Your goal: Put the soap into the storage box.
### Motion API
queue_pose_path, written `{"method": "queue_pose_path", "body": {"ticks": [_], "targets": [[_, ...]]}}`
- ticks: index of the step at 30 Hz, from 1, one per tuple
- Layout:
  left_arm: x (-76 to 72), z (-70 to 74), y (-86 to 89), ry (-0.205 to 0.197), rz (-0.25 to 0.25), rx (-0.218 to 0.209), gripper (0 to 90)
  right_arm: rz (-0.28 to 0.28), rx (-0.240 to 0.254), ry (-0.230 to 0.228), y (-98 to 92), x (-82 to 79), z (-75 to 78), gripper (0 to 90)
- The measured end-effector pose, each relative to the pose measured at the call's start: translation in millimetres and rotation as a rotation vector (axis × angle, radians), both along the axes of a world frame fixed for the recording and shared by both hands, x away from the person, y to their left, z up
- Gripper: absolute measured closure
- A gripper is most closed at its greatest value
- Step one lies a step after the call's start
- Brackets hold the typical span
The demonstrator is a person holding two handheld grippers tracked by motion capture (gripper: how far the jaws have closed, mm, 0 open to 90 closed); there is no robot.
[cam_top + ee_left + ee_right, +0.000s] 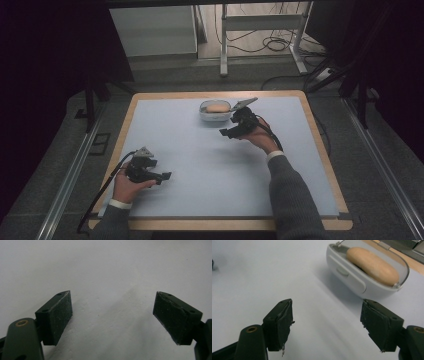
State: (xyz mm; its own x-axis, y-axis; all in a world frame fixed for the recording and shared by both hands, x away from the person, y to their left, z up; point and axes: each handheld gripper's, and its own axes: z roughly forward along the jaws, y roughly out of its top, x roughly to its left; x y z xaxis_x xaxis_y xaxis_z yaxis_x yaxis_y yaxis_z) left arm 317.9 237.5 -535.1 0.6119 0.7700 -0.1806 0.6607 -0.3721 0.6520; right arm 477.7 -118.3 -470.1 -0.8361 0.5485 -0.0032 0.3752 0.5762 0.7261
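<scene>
**Kid:** How many grabbers are there?

**Helper:** Two. The left gripper (165, 175) is near the front left part of the table (310, 165), held in the person's left hand (125, 187). The right gripper (226, 133) is farther back, in the right hand (262, 137).

**Kid:** Is the left one holding something?

**Helper:** No. In the left gripper view, the left gripper (112, 315) has its two black jaws far apart. Between them is just the pale blue table top (107, 270).

**Kid:** And the right one?

**Helper:** In the right gripper view, the right gripper (327, 320) has its jaws apart too, and nothing sits between them. It holds nothing.

**Kid:** What is that white thing?

**Helper:** That is one small white container (215, 114), oval, toward the back of the table near the middle. In the right gripper view the container (352, 280) is up and to the right of the jaws, near them but not touching.

**Kid:** What is inside?

**Helper:** One bread roll (372, 266), long and tan. It lies in the container. From the high view you can see the roll (217, 107) too.

**Kid:** So how many things in all?

**Helper:** Two grippers, two hands, one container, one roll, one table.
</scene>
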Motion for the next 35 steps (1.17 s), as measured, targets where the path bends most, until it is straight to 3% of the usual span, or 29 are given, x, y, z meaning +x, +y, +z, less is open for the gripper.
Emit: {"method": "queue_pose_path", "body": {"ticks": [22, 35], "targets": [[-1.0, 1.5, -0.8, -0.004, 0.003, 0.004, 16.1, -0.098, 0.086, -0.026, -60.0, -84.2, -21.3, 25.0], [-1.4, 2.5, -1.0, -0.005, 0.009, 0.006, 15.9, -0.106, 0.13, -0.043, -69.5, -98.2, -22.3, 22.3]]}}
